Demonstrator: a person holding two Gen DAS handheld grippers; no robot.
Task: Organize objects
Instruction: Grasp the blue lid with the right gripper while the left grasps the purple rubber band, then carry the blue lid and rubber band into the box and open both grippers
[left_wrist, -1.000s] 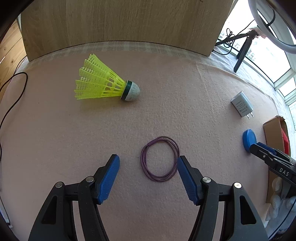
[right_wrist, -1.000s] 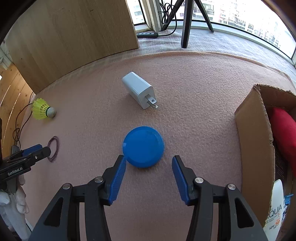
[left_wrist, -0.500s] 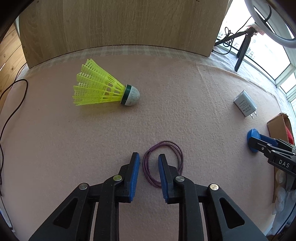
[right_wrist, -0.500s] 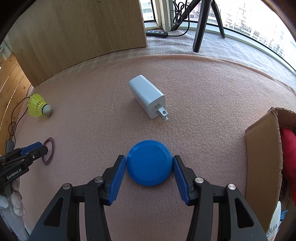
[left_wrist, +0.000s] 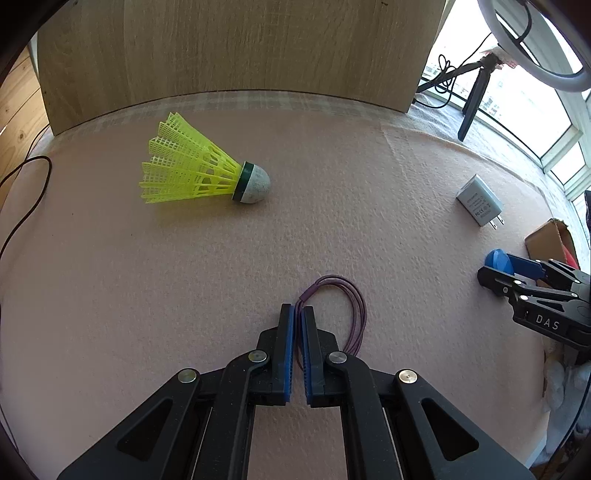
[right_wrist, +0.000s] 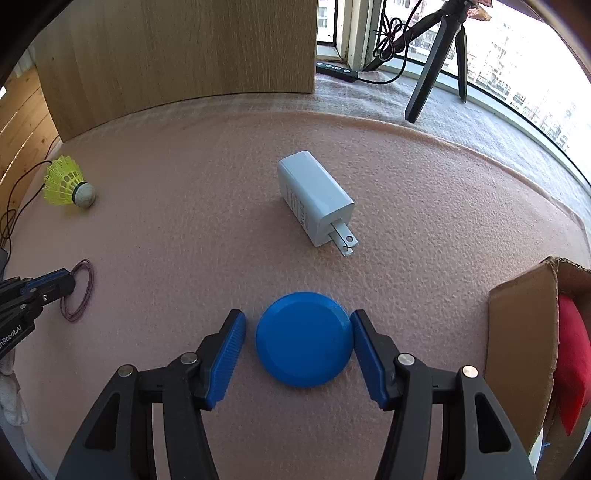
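Left hand-held gripper (left_wrist: 298, 314) has just drawn its blue pads nearly together on the near-left strands of the purple elastic band (left_wrist: 347, 310), where a second ago they stood wide to either side of the loop. The rest of the band still lies on the pink felt of the bench (left_wrist: 110, 277), so the pinch looks made but the lift has not begun.

The right hand-held gripper (right_wrist: 298, 325) stays wide, yet it has come forward: the blue disc (right_wrist: 303, 338), earlier just ahead of its tips, now sits between the pads, the right one touching the rim and the left one just short. Closing seems the next call there.

Toward the bench's far left corner the yellow shuttlecock (left_wrist: 199, 173) has not moved, nor the white charger (right_wrist: 314, 201) near the middle. At the right edge the cardboard box (right_wrist: 521, 339) stands open, likely the destination.
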